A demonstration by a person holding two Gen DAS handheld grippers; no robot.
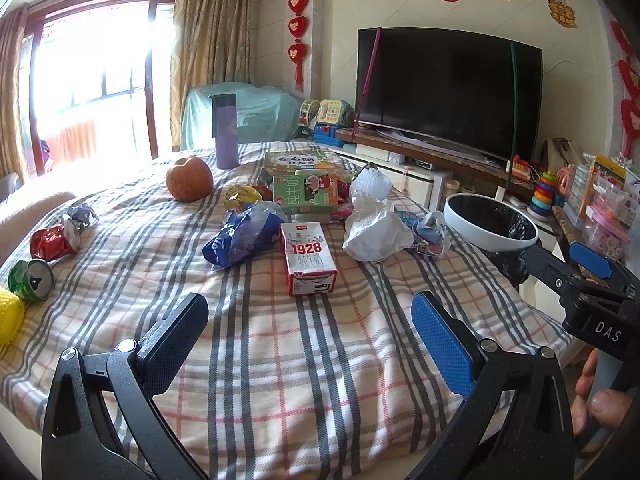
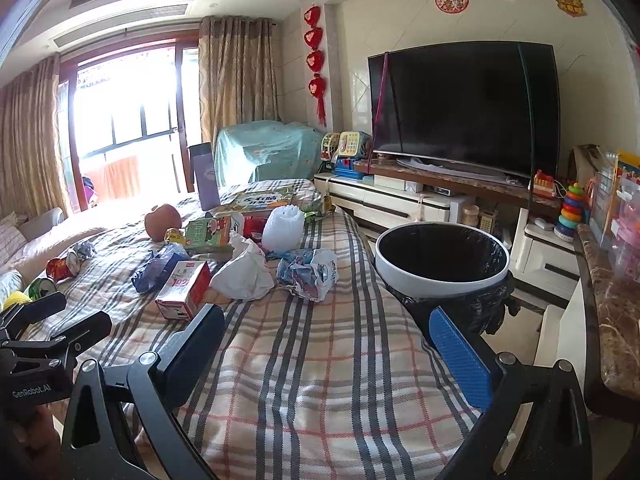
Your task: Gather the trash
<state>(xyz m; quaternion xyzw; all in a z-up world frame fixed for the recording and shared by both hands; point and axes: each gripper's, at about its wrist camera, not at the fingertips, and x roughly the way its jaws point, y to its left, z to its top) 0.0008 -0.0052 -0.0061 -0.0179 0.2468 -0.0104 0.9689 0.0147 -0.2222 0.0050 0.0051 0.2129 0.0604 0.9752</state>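
Trash lies on a plaid-covered table [image 1: 280, 364]. A red-and-white "1928" milk carton [image 1: 308, 258] stands just beyond my left gripper [image 1: 310, 304], which is open and empty. Around the carton are a blue bag [image 1: 240, 240], a crumpled white bag [image 1: 376, 232] and a green carton [image 1: 306, 194]. At the left edge lie a red can [image 1: 56, 242] and a green can [image 1: 32, 280]. My right gripper [image 2: 326, 316] is open over the cloth, holding nothing. A white-rimmed bin [image 2: 432, 286] with a black liner stands to its right, and a crumpled wrapper [image 2: 308, 272] lies ahead.
An apple [image 1: 189, 179], a purple flask [image 1: 225, 132] and a flat green box [image 1: 300, 162] sit at the table's far end. A TV [image 2: 464, 104] on a low stand is behind the bin. A marble counter [image 2: 612, 320] with toys runs along the right.
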